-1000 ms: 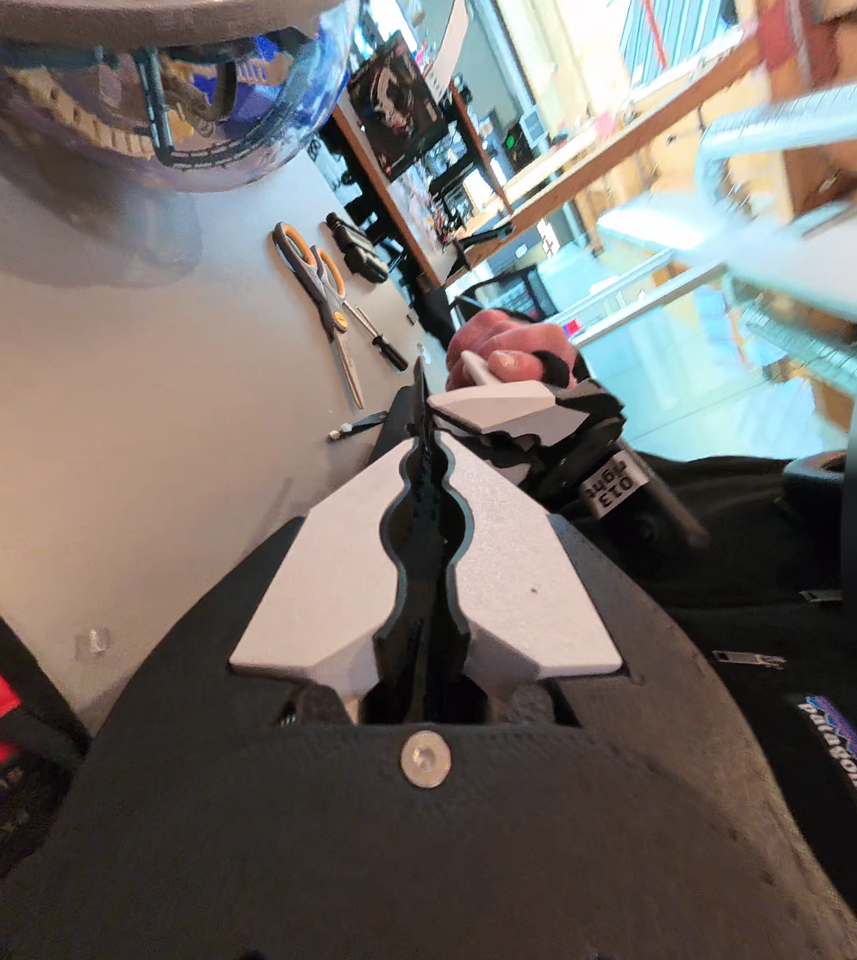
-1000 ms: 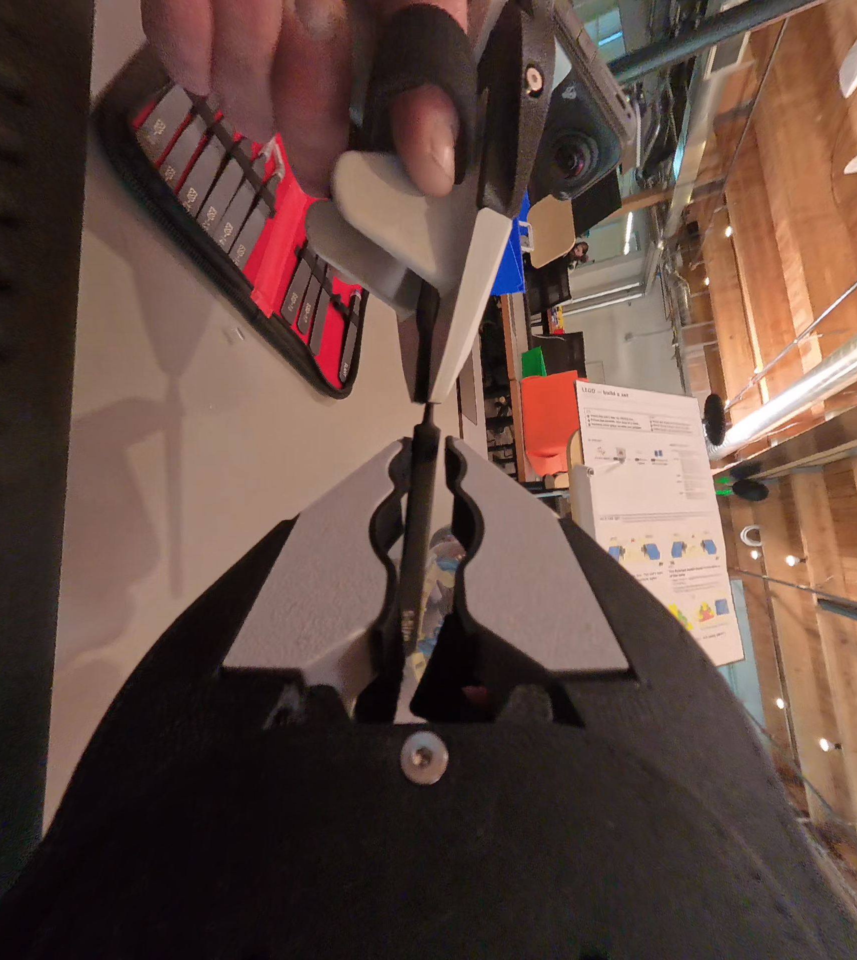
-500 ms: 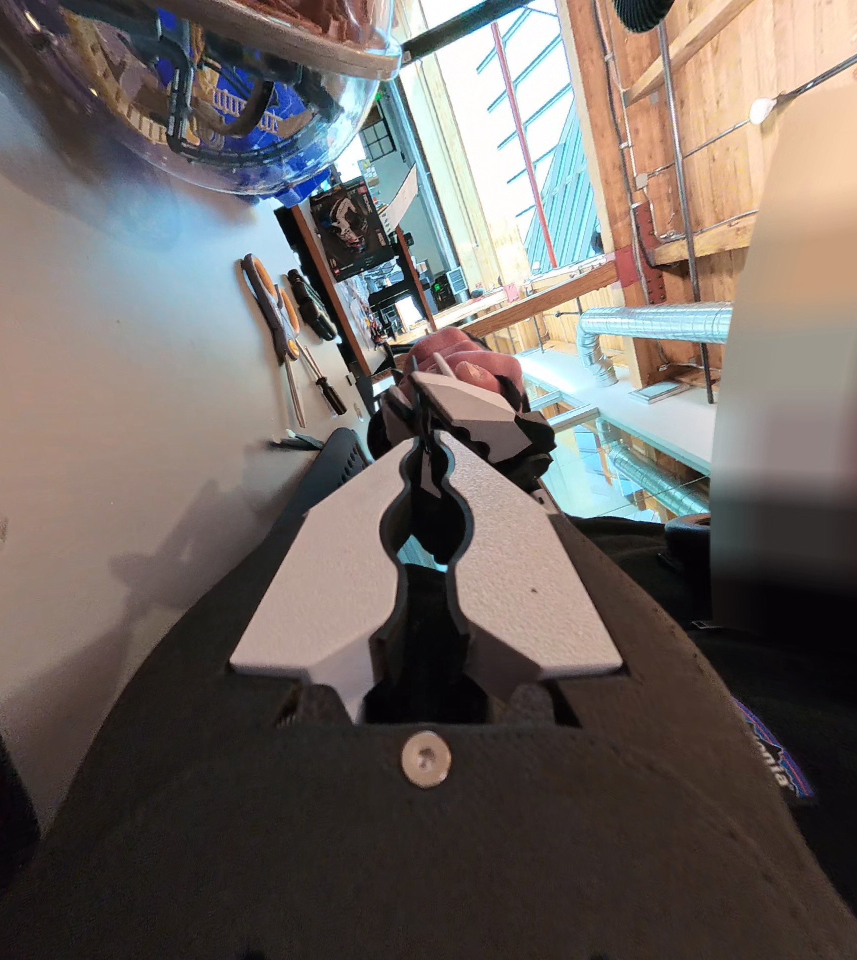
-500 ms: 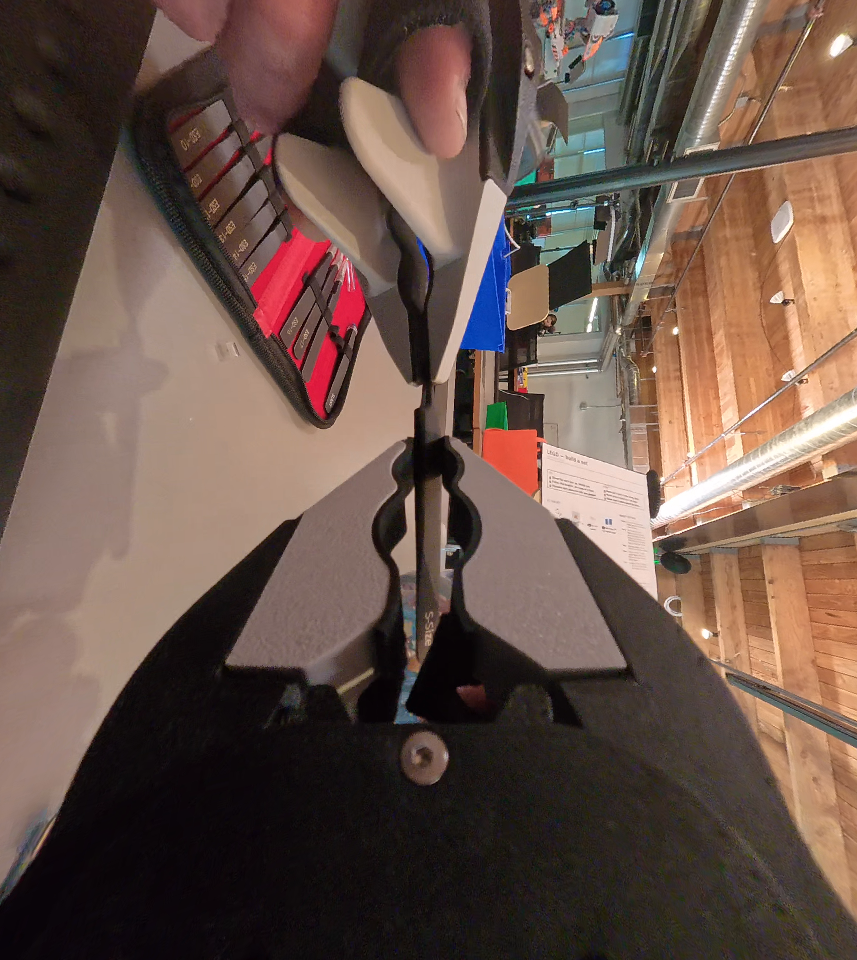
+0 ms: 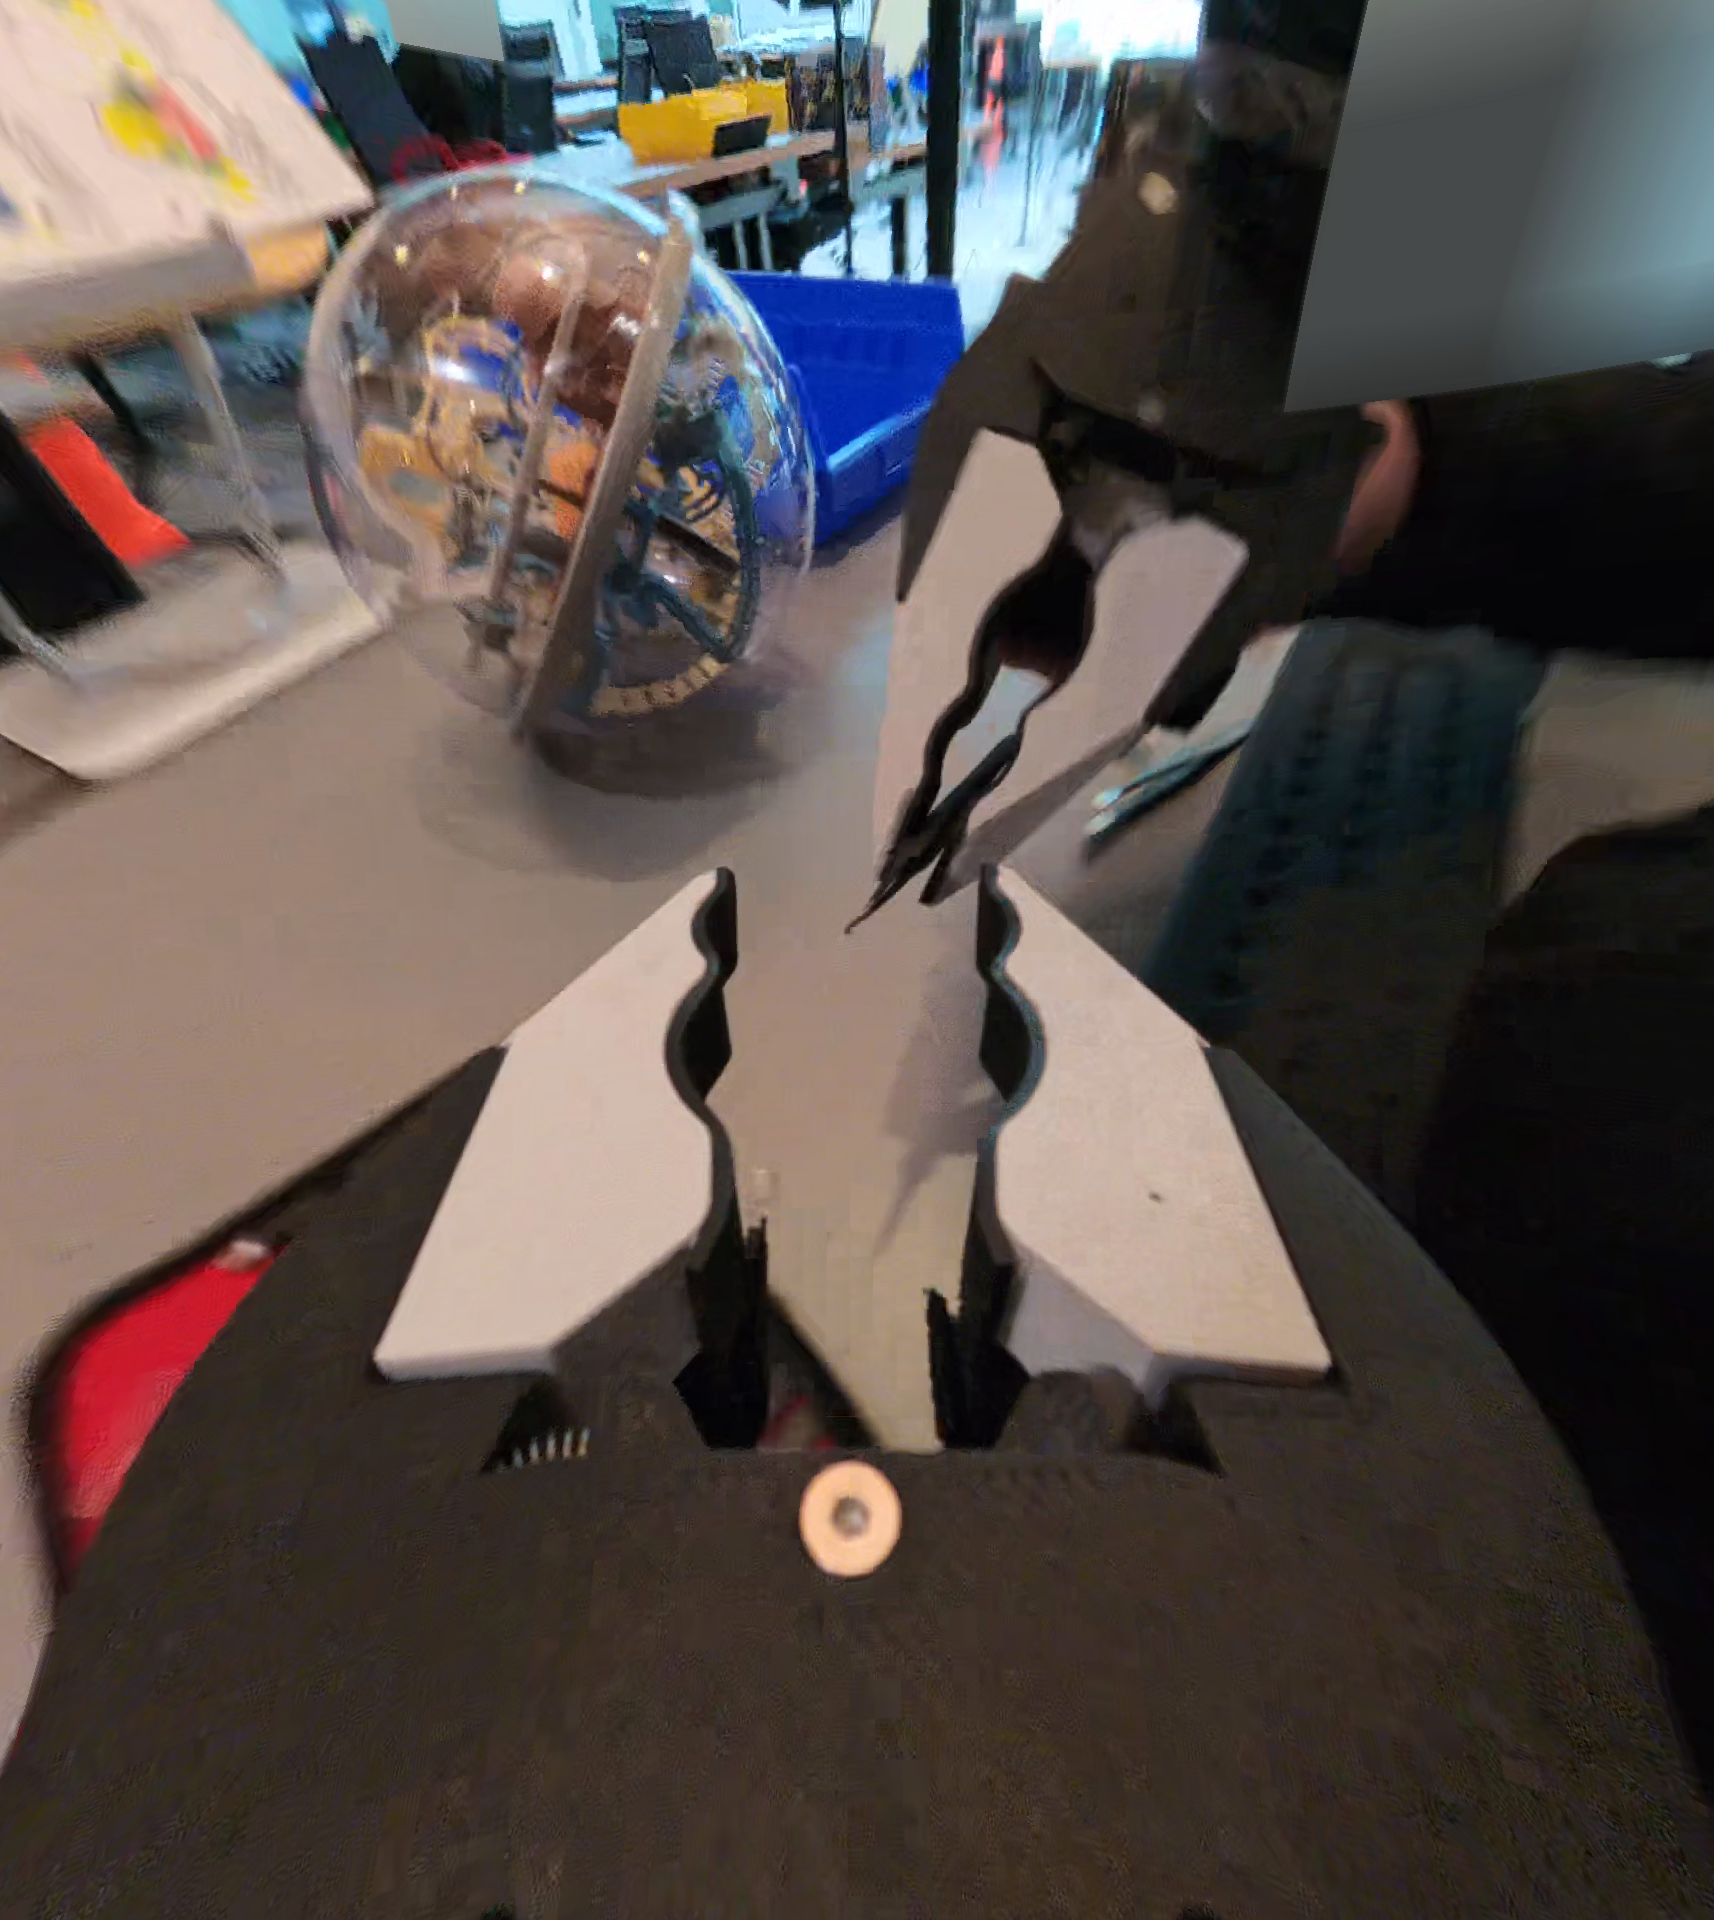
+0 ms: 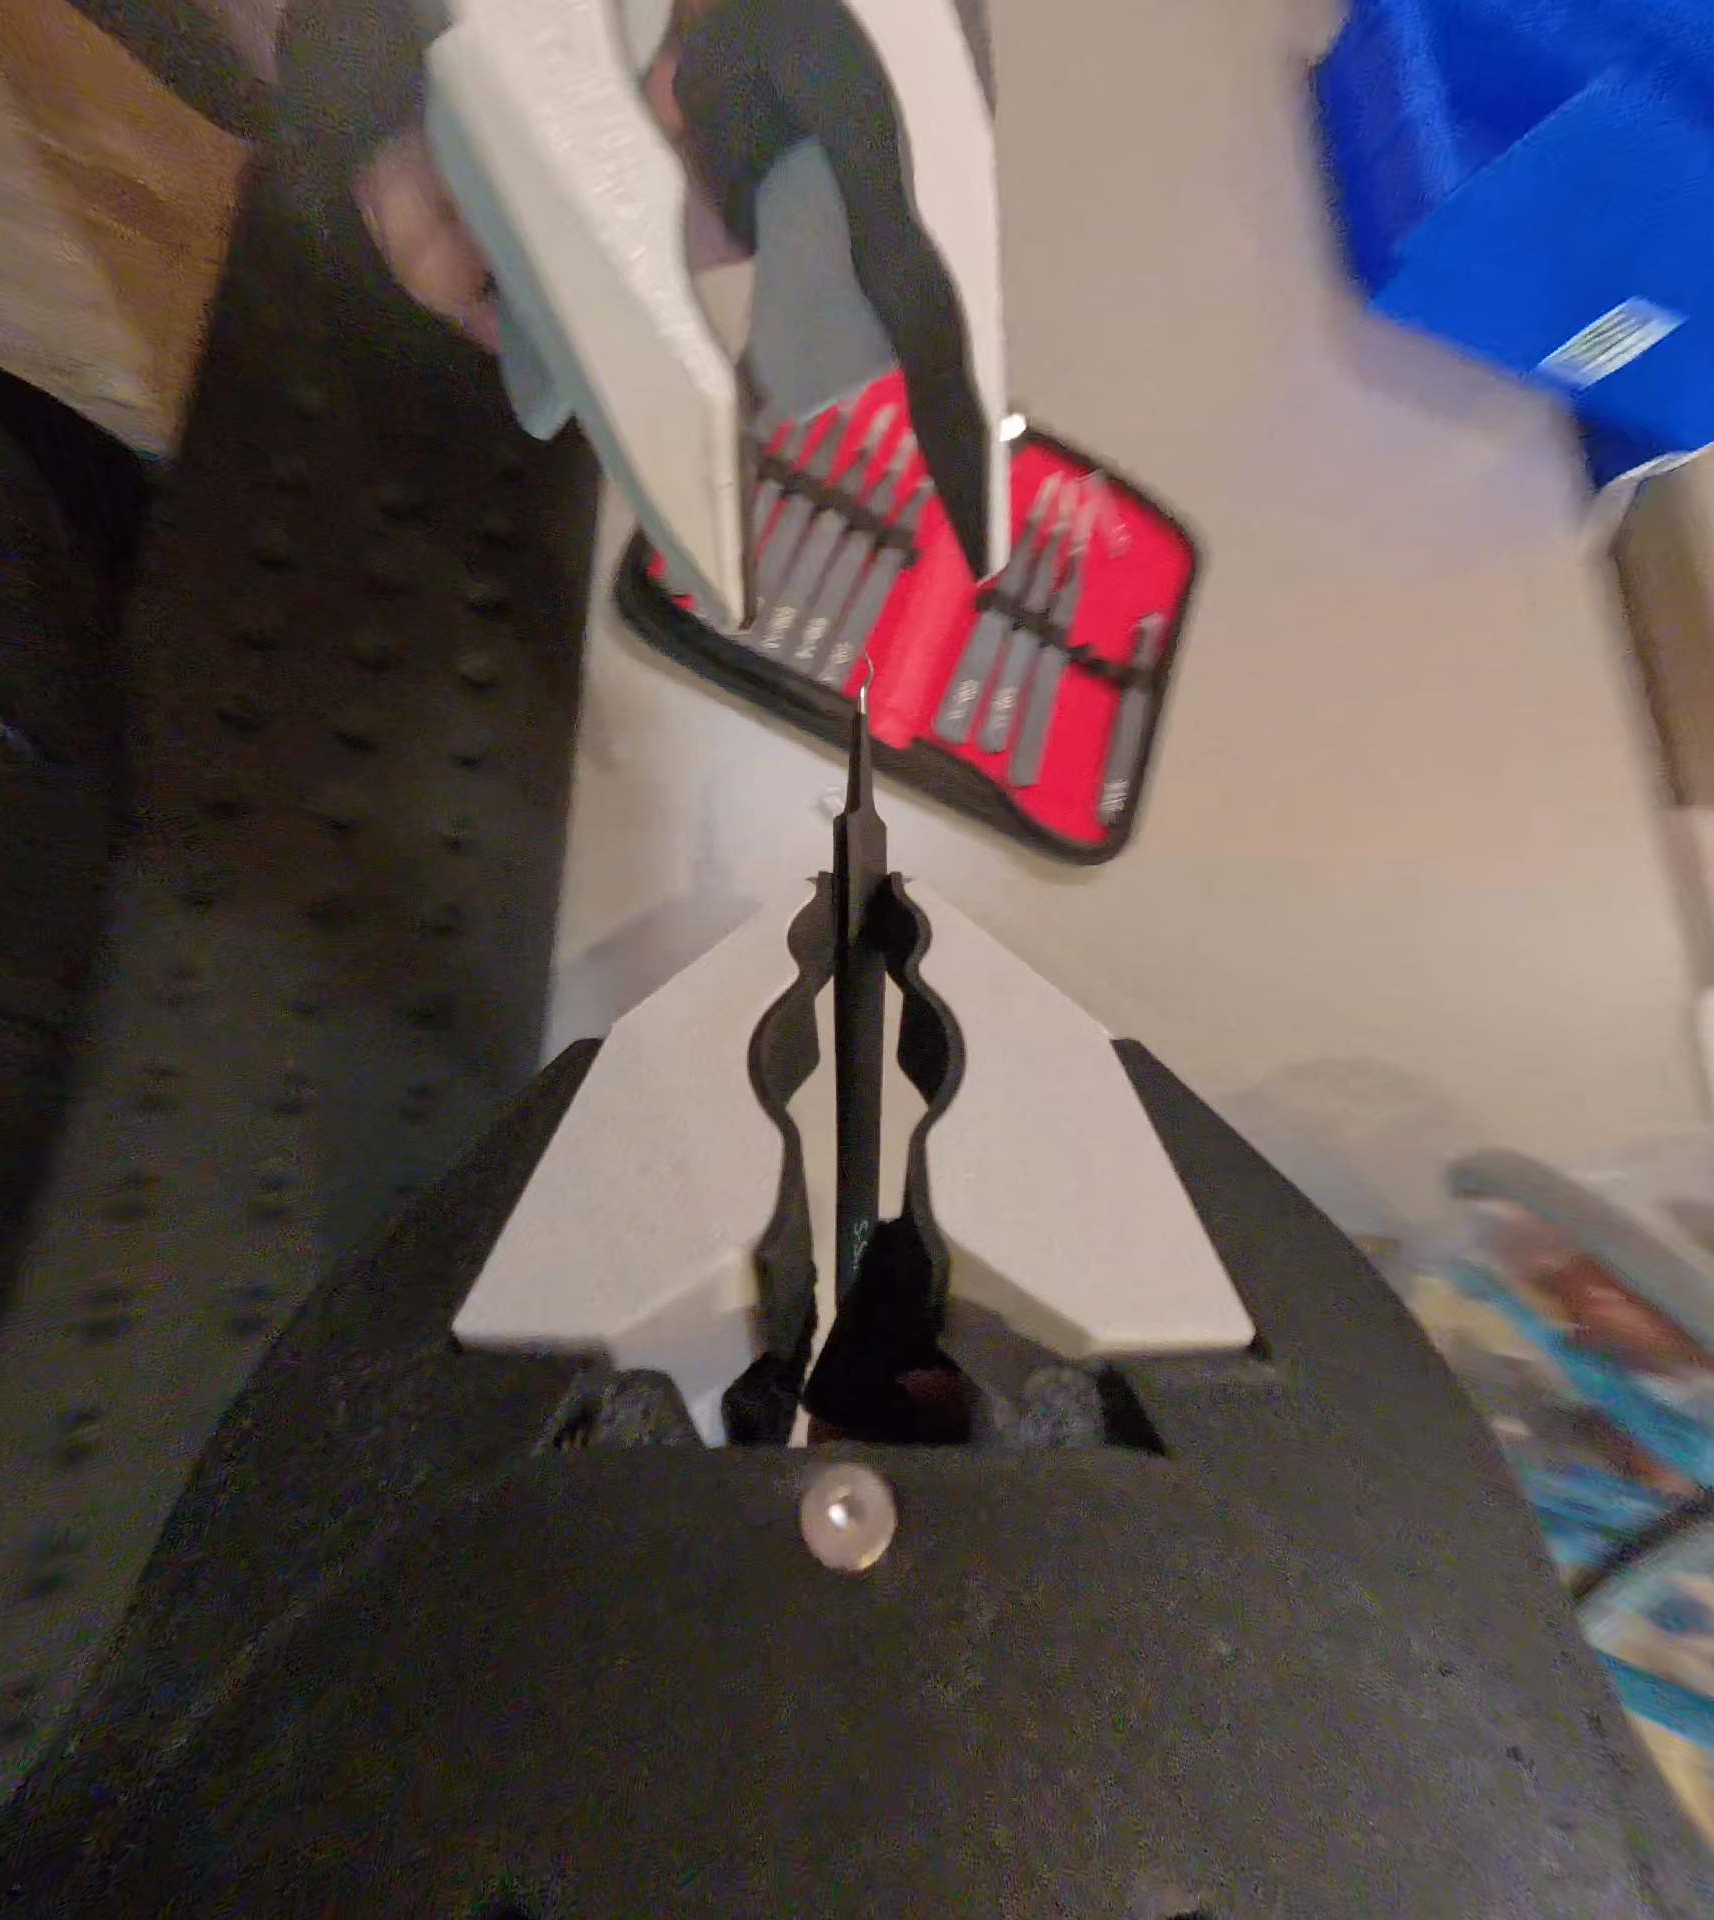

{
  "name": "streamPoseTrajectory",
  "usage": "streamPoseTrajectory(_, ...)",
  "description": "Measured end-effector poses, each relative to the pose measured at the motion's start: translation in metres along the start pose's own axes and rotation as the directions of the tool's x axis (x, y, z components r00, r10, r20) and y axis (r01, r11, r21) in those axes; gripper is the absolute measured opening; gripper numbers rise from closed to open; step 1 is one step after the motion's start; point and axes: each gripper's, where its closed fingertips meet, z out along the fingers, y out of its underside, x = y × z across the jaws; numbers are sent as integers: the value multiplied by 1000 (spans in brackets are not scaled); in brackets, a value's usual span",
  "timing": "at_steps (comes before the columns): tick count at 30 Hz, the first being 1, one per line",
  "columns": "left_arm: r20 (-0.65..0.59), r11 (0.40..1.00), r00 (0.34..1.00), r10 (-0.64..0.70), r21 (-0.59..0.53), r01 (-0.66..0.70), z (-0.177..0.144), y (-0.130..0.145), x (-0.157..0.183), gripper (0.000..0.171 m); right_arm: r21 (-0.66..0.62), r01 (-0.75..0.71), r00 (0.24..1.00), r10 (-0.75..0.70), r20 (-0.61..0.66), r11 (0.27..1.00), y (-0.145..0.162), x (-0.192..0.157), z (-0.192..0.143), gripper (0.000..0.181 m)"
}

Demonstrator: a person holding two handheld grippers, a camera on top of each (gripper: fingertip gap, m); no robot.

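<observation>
My right gripper (image 6: 851, 883) is clamped on a slim black metal pair of tweezers (image 6: 855, 1039), whose hooked tip projects forward beyond my fingertips. My left gripper (image 5: 851, 904) stands wide apart and empty, just beside that tip. The open red-lined black tweezer case (image 6: 1071, 644) lies on the grey table (image 5: 209, 987), near a clear plastic maze sphere (image 5: 552, 457).

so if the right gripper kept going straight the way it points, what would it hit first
Probably the red tweezer case lying open on the table: the tweezers it holds aim at it. The left gripper hangs near that line too, but depth is unclear.
</observation>
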Motion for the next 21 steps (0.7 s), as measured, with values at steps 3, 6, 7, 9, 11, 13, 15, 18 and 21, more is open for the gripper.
streamPoseTrajectory(3, 86, 937, 934, 346, -92, -338, 4, 3, 0, 39, 35, -136, 980, 129, 150, 990, -5, -8, -2, 4)
streamPoseTrajectory(6, 98, 880, 876, 473, -113, -462, 7, 4, 2, 27, 22, -246, 928, 229, 294, 969, -7, -17, -5, 5)
streamPoseTrajectory(7, 74, 866, 866, 494, -125, -484, 9, 7, 5, 23, 23, -275, 912, 253, 323, 961, -8, -18, -5, 5)
streamPoseTrajectory(9, 60, 832, 835, 546, -153, -533, 12, 12, 8, 11, 29, -310, 888, 278, 367, 950, -11, -19, -6, 5)
streamPoseTrajectory(11, 53, 822, 827, 560, -156, -547, 12, 14, 9, 5, 15, -324, 872, 292, 393, 946, -11, -21, -6, 6)
streamPoseTrajectory(13, 32, 838, 845, 535, -147, -525, 10, 15, 10, 2, 16, -336, 859, 299, 415, 942, -12, -22, -6, 5)
streamPoseTrajectory(15, 16, 840, 848, 529, -156, -520, 9, 19, 11, 0, 31, -330, 867, 290, 405, 944, -14, -19, -5, 5)
streamPoseTrajectory(18, 22, 897, 901, 433, -105, -429, 4, 13, 8, 0, 94, -296, 910, 251, 331, 951, -22, -8, -7, 10)
streamPoseTrajectory(21, 9, 891, 896, 445, -107, -441, 2, 12, 6, 0, 69, -152, 964, 132, 232, 986, -19, -7, -2, 6)
